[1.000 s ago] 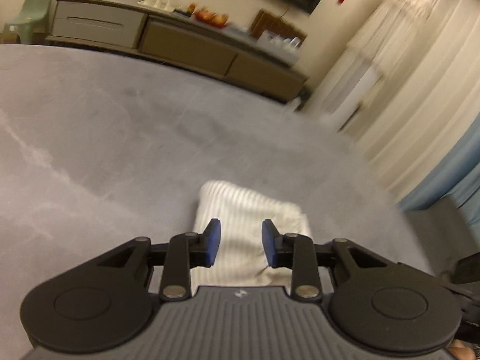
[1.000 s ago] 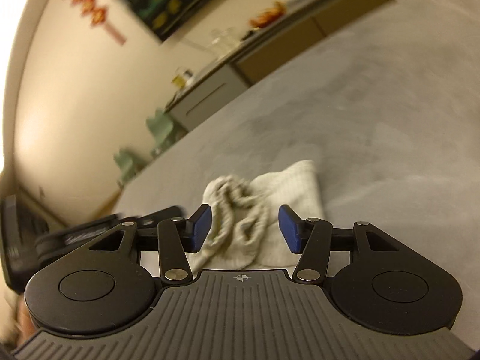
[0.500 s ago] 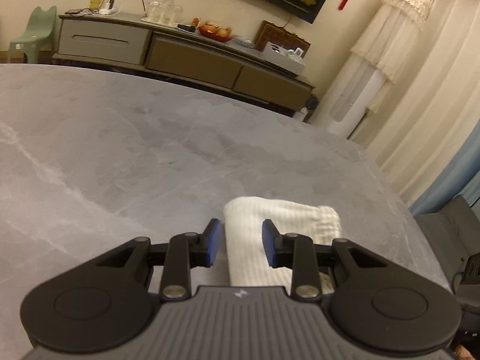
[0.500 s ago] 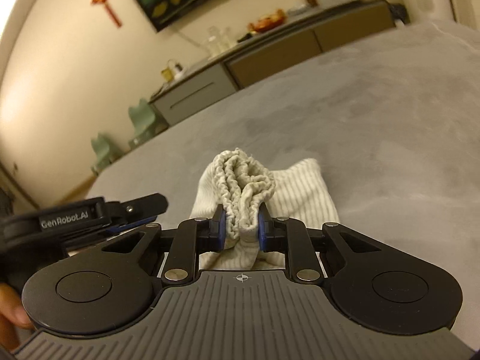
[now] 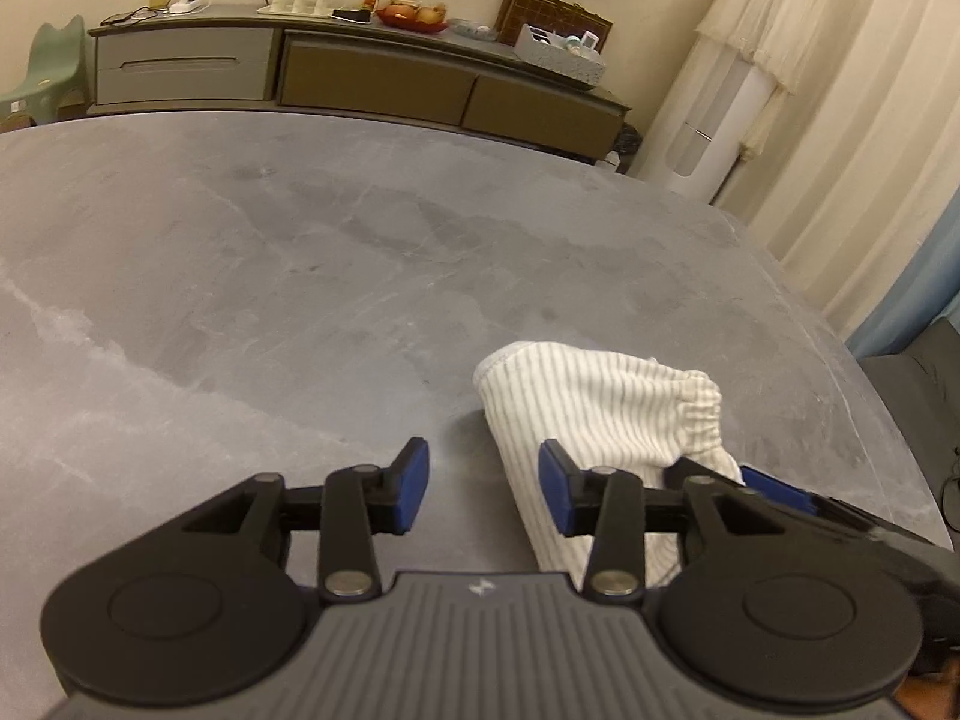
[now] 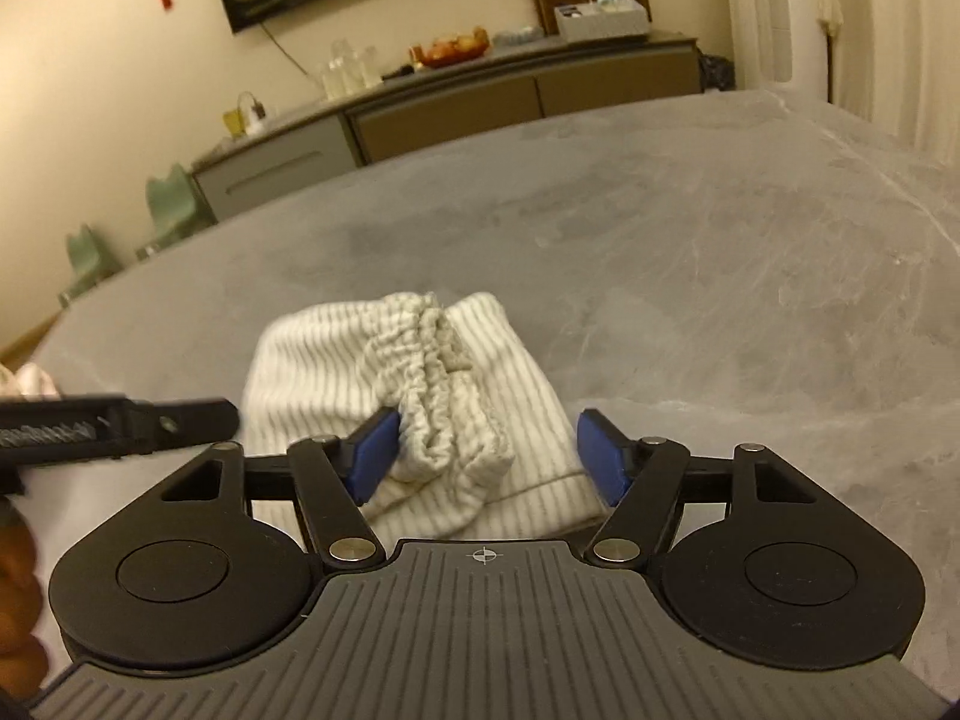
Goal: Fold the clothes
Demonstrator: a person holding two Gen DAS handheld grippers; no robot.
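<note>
A white garment with thin grey stripes [image 6: 420, 384] lies folded in a small bundle on the grey stone table [image 6: 720, 276], its gathered elastic waistband [image 6: 432, 360] bunched on top. My right gripper [image 6: 489, 462] is open, its blue pads on either side of the waistband's near end, holding nothing. In the left wrist view the same garment [image 5: 588, 414] lies to the right of my left gripper [image 5: 483, 495], which is open and empty over bare table. The right gripper's tip [image 5: 774, 489] shows at the garment's right side.
A long low sideboard [image 5: 360, 78] with glasses, a fruit bowl and a basket stands beyond the table's far edge. Green chairs [image 6: 174, 204] stand at the left. Curtains [image 5: 858, 150] and a white tower [image 5: 714, 120] are at the right. The table's curved edge [image 5: 888, 432] runs close to the garment.
My right gripper was shut on the waistband half a second ago and has opened, letting it drop onto the bundle. My left gripper has opened wider and shifted left off the garment.
</note>
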